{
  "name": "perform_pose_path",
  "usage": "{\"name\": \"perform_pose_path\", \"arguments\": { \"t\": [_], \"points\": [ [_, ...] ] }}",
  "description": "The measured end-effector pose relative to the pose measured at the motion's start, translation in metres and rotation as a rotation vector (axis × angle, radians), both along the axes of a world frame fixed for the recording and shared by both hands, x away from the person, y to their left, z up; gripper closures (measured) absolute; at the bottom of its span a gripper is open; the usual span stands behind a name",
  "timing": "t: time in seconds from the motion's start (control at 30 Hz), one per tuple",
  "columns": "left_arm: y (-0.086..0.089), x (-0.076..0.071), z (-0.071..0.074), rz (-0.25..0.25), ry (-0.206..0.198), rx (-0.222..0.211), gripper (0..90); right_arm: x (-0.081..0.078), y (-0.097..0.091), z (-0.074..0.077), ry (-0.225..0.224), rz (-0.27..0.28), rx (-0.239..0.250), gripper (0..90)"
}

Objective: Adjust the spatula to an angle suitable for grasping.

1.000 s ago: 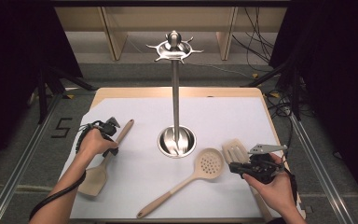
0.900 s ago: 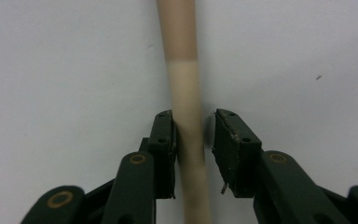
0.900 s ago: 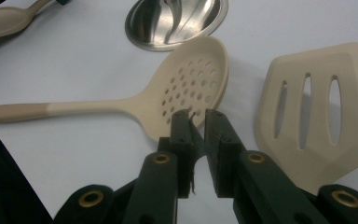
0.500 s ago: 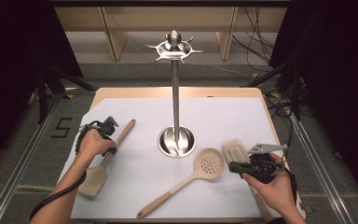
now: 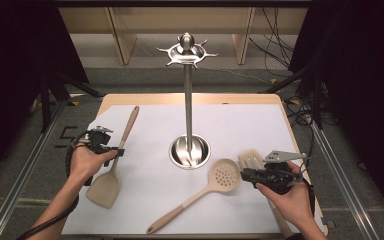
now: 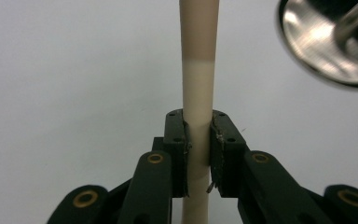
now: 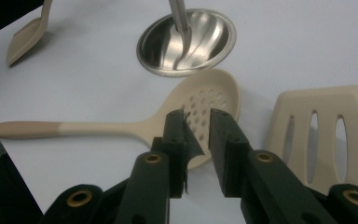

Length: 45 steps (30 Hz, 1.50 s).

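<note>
The left gripper [image 5: 116, 151] is clamping the handle of the solid spatula [image 5: 111, 167], with both pads pressing on the pale shaft [image 6: 198, 121]. This spatula is lying near the left edge of the white mat [image 5: 260, 130], its blade toward the front left corner and its handle pointing to the back. The right gripper [image 5: 244, 174] is hovering over the rim of the perforated spoon [image 5: 219, 179], near the front right of the mat. Its jaws have just been opening and are gripping nothing. The slotted turner [image 7: 324, 126] is lying just beside the spoon. The steel utensil stand [image 5: 189, 150] is standing in the middle.
</note>
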<state>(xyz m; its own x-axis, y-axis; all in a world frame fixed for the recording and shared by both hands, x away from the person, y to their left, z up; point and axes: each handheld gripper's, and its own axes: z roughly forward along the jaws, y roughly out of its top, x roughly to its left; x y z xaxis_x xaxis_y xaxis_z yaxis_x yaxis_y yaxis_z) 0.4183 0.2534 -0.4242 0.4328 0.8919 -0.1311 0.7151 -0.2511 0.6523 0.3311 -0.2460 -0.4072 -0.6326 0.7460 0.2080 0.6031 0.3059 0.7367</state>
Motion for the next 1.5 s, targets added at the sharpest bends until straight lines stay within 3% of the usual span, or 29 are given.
{"name": "perform_pose_path", "arguments": {
  "t": [0.07,0.13,0.17,0.2,0.23,0.27,0.3,0.37,0.47,0.53,0.57,0.87,0.97,1.03,1.07,1.17,1.5],
  "points": [
    [0.001,-0.008,0.006,-0.019,-0.036,-0.012,78.0,0.0,0.003,0.003,-0.023,0.01,0.002,75.4],
    [-0.003,-0.016,0.009,-0.017,-0.094,-0.038,78.0,0.0,0.006,0.003,0.002,0.007,0.029,75.3],
    [-0.004,-0.02,0.01,-0.011,-0.108,-0.057,78.0,0.001,0.007,0.003,-0.032,0.014,0.023,75.2],
    [-0.008,-0.025,0.012,0.013,-0.141,-0.089,78.0,0.002,0.01,0.006,-0.034,0.018,0.013,74.7],
    [-0.008,-0.025,0.012,0.013,-0.141,-0.089,78.0,0.002,0.01,0.006,-0.034,0.018,0.013,74.7],
    [-0.011,-0.03,0.014,0.023,-0.172,-0.098,78.0,0.002,0.011,0.006,-0.035,0.01,0.019,74.2],
    [-0.014,-0.034,0.017,0.018,-0.202,-0.096,77.9,0.003,0.013,0.009,-0.071,0.024,0.012,73.2],
    [-0.018,-0.036,0.018,0.023,-0.223,-0.115,77.9,0.002,0.016,0.01,-0.052,0.015,0.035,73.1],
    [-0.026,-0.043,0.021,0.008,-0.257,-0.138,77.9,0.001,0.02,0.014,-0.075,0.001,0.047,72.7],
    [-0.034,-0.049,0.025,-0.005,-0.288,-0.15,78.0,0.003,0.023,0.018,-0.09,0.027,0.05,72.2],
    [-0.037,-0.051,0.027,-0.015,-0.301,-0.151,77.9,0.001,0.025,0.02,-0.078,0.019,0.056,71.9],
    [-0.06,-0.067,0.04,-0.078,-0.335,-0.166,77.9,0.001,0.049,0.032,-0.168,0.057,0.072,69.2],
    [-0.068,-0.07,0.045,-0.092,-0.348,-0.161,77.9,0.002,0.056,0.038,-0.161,0.078,0.077,69.0],
    [-0.074,-0.071,0.047,-0.108,-0.355,-0.16,77.9,0.003,0.062,0.043,-0.172,0.079,0.085,68.8],
    [-0.077,-0.071,0.048,-0.118,-0.359,-0.161,77.9,0.005,0.065,0.044,-0.206,0.082,0.091,68.7],
    [-0.087,-0.071,0.05,-0.154,-0.363,-0.16,77.9,0.007,0.073,0.052,-0.208,0.107,0.093,67.6],
    [-0.12,-0.069,0.058,-0.216,-0.373,-0.161,77.9,0.018,0.11,0.075,-0.253,0.131,0.175,62.8]
  ]
}}
